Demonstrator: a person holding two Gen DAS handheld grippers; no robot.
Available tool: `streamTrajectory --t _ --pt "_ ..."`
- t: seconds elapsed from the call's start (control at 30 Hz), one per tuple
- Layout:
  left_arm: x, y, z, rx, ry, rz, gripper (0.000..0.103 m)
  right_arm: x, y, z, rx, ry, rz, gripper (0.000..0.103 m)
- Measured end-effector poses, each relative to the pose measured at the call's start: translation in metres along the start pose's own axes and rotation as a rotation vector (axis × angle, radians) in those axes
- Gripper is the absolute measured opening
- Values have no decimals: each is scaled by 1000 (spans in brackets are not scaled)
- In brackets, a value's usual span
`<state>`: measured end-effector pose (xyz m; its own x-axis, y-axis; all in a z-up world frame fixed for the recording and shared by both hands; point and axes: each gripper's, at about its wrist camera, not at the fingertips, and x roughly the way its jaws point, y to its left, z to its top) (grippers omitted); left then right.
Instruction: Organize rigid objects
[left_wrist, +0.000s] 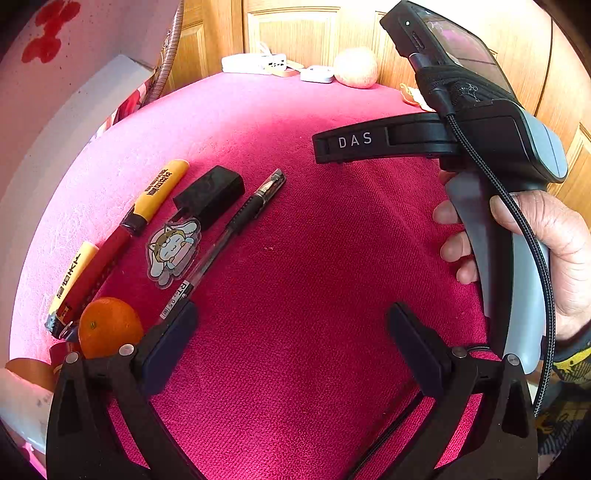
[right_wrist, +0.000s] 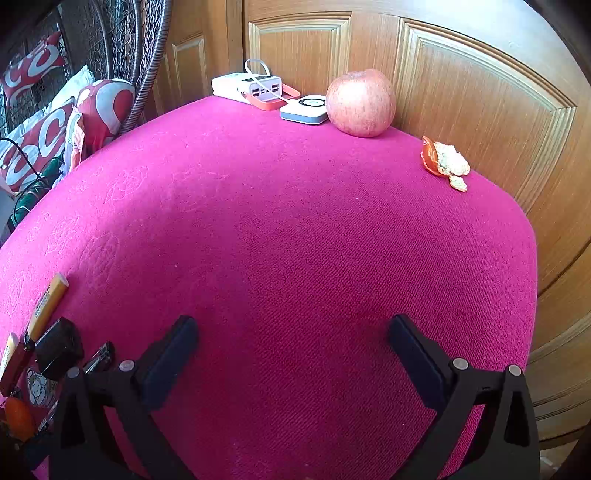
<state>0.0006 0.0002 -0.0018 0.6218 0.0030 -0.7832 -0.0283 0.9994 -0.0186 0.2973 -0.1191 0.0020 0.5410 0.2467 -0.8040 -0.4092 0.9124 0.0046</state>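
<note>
Along the left of the pink cloth lie a yellow-capped red marker (left_wrist: 147, 206), a second yellow marker (left_wrist: 72, 277), a black block (left_wrist: 210, 194), a black gel pen (left_wrist: 236, 229), a cartoon charm (left_wrist: 173, 251) and a tangerine (left_wrist: 109, 326). My left gripper (left_wrist: 293, 339) stands open over bare cloth, its left finger (left_wrist: 173, 343) just right of the pen's end and the tangerine. My right gripper (right_wrist: 293, 347) is open too, with nothing between its fingers. The same group shows at its lower left: marker (right_wrist: 48, 306), black block (right_wrist: 59, 347), tangerine (right_wrist: 18, 417).
At the far edge stand a white power bank (right_wrist: 247, 86), a small white device (right_wrist: 304, 109) and an apple (right_wrist: 360, 103), with tangerine peel (right_wrist: 443, 162) to the right. Wooden panels (right_wrist: 480, 92) back the table. A hand (left_wrist: 554, 251) holds the right tool's handle.
</note>
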Motion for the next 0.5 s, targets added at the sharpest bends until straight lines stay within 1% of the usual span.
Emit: streamTrajectory --t 0.5 --pt "-1 0 1 0 0 0 103 -1 0 0 0 0 -1 103"
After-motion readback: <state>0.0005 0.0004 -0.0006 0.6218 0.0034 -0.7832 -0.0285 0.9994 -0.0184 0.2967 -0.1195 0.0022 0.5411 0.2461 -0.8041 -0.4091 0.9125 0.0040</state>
